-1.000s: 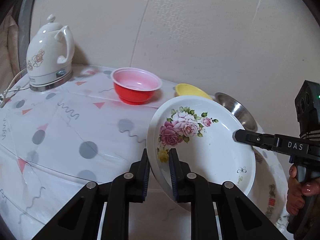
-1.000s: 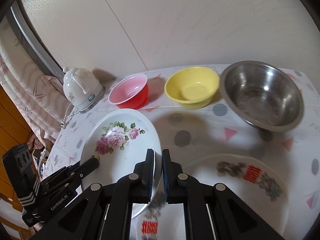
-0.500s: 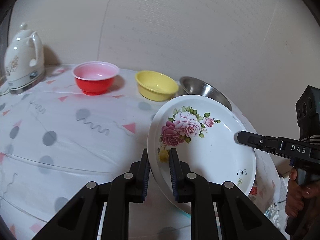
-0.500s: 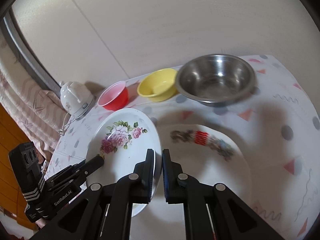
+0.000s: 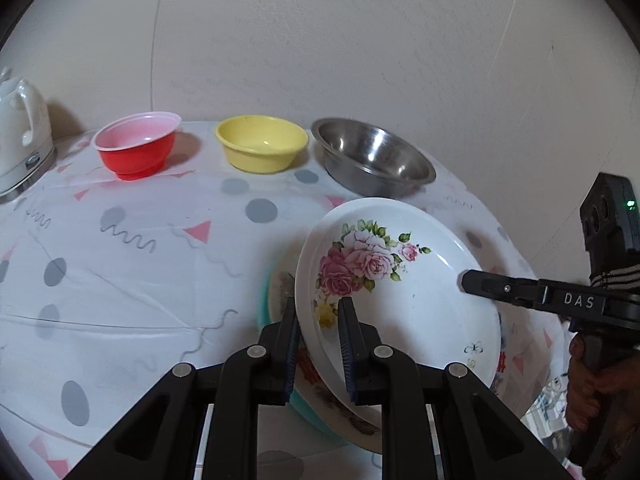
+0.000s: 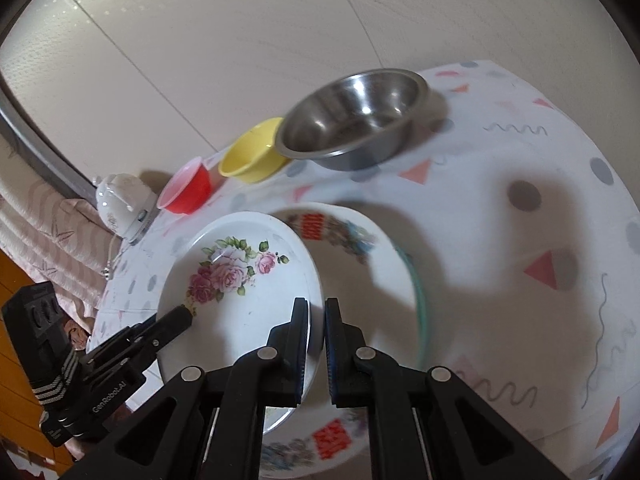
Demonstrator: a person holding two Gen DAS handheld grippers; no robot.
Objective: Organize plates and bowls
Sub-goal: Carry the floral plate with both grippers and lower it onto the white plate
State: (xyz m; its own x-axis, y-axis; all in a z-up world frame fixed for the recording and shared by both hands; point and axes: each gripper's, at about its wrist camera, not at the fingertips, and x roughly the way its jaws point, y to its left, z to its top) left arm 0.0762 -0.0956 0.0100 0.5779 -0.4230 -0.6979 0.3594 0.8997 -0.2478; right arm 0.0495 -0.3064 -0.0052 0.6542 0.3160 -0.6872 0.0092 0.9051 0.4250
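Observation:
A white plate with pink roses is held tilted by both grippers. My left gripper is shut on its near rim. My right gripper is shut on the opposite rim and shows in the left wrist view. The rose plate hangs just above a larger plate with red characters and a teal rim lying on the table. A red bowl, a yellow bowl and a steel bowl stand in a row at the back.
A white electric kettle stands at the far left, with its cord running off the table. The table wears a white cloth with grey dots and pink triangles. A pale wall is close behind the bowls. The table's right edge drops off near the plates.
Both grippers carried the rose plate to the right and down over the red-character plate. All three bowls now show in the left wrist view.

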